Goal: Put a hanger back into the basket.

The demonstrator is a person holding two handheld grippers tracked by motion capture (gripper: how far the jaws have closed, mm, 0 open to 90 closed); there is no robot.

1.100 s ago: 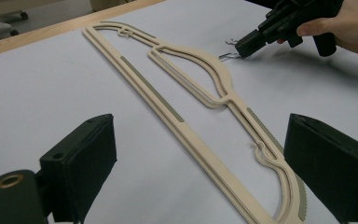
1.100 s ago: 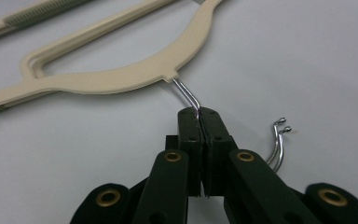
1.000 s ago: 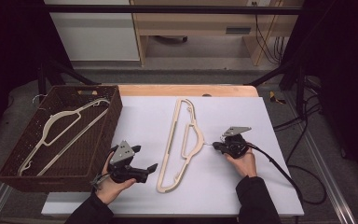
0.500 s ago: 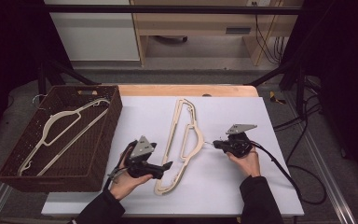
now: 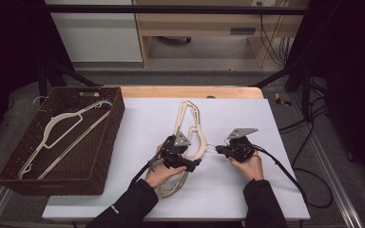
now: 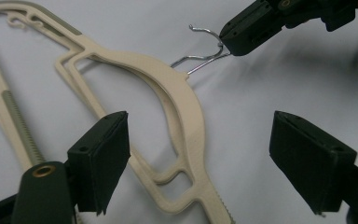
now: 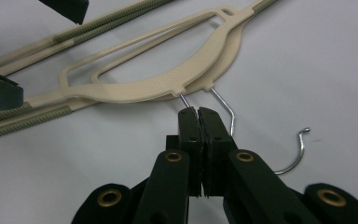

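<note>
Right gripper view shows my right gripper (image 7: 198, 112) pinched fully closed on the wire neck of one hook (image 7: 185, 101), just below where it leaves the cream hangers (image 7: 168, 84), while a second hook (image 7: 294, 154) curls free on the white table (image 7: 317, 60) just beside my jaws. The two hangers lie stacked flat near the middle of the table, their hooks pointing toward my right hand. My left gripper (image 6: 198, 158) is spread wide and holds nothing, its jaws straddling the shoulder of the stacked hangers (image 6: 177, 98), poised above them as far as I can judge. I think the risk is that the pair stays nested: if I pull on this one wire, the other hanger could drag along, or the thin wire could twist or slip between my pads since so little of it is gripped. If my left jaws close across both shoulders at once, I would clamp the two together rather than part them. In the high view, the brown wicker basket (image 5: 100, 142) at the table's left holds more hangers (image 5: 57, 128), and I cannot count them surely. From the pictures I cannot tell which of the two stacked hangers my wire belongs to, nor whether my left jaws touch the plastic; the lower ends of the hangers are hidden under my left hand (image 5: 164, 172).
</note>
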